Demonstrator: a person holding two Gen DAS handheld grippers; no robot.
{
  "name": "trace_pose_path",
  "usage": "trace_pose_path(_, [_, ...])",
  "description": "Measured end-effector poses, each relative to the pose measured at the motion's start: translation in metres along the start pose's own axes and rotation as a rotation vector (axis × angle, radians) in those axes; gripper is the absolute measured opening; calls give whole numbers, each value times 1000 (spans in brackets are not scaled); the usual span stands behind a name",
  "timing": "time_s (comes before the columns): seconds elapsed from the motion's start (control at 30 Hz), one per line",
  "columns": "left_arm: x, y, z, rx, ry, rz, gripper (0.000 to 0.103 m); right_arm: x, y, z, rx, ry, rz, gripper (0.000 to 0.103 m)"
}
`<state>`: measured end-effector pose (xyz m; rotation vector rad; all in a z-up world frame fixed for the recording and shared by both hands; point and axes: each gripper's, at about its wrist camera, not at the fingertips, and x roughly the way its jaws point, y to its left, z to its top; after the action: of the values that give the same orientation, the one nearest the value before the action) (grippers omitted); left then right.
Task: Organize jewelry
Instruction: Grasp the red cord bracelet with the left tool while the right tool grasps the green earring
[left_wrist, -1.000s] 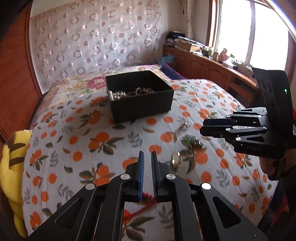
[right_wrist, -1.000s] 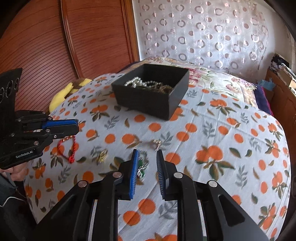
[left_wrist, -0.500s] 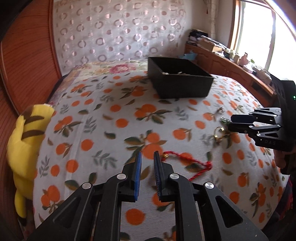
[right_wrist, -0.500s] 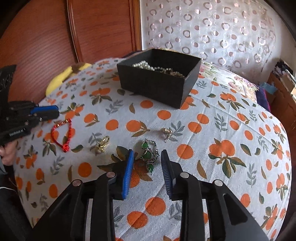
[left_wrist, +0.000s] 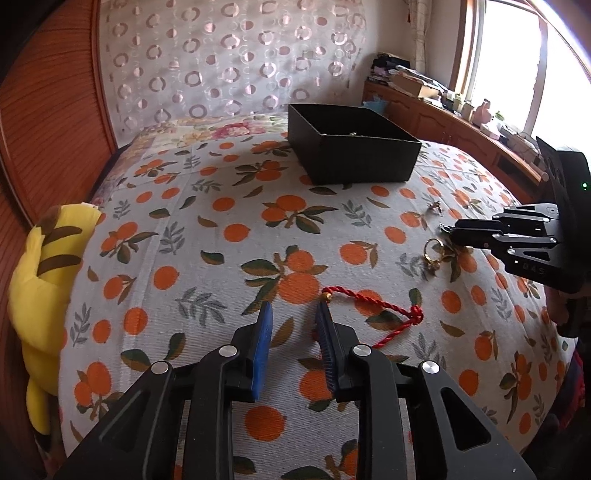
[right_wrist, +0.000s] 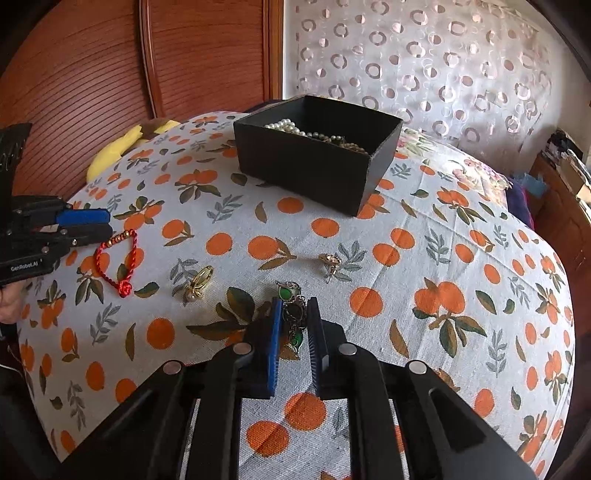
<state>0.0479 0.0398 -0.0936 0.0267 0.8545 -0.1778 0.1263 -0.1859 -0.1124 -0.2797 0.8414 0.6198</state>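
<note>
A black box holding pearls stands at the far side of the orange-print bedspread. A red cord bracelet lies just right of my open left gripper, its beaded end by the right finger. My right gripper is open, its fingers on either side of a green-stone earring piece on the cloth. A gold ring and a small gold earring lie nearby. The bracelet also shows in the right wrist view.
A yellow plush toy lies at the bed's left edge by the wooden headboard. A wooden cabinet with clutter runs under the window at the right. A patterned curtain hangs behind the box.
My left gripper has opened wider and moved toward the red bracelet. My right gripper has dropped forward so its fingers now flank the green earring piece.
</note>
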Motion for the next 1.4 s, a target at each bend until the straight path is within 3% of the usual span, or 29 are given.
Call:
trace_pose_path(0.43, [5, -11, 4, 25, 3, -26, 23, -1, -2, 0, 9, -3, 9, 15])
trace_pose_path(0.67, [12, -16, 3, 47, 12, 0, 23, -21, -8, 7, 29, -68, 5, 15])
trace_pose_path(0.77, [11, -16, 3, 53, 10, 9, 15, -33, -8, 15, 19, -97, -7, 15])
trace_pose_path(0.8, [11, -16, 3, 52, 11, 5, 7, -36, -8, 16, 17, -104, -8, 15])
trace_pose_path(0.93, [12, -15, 7, 50, 11, -3, 7, -45, -8, 24, 13, -128, -15, 15])
trace_pose_path(1.4, [-11, -18, 51, 45, -114, -7, 6, -55, -20, 55, 21, -175, -34, 15])
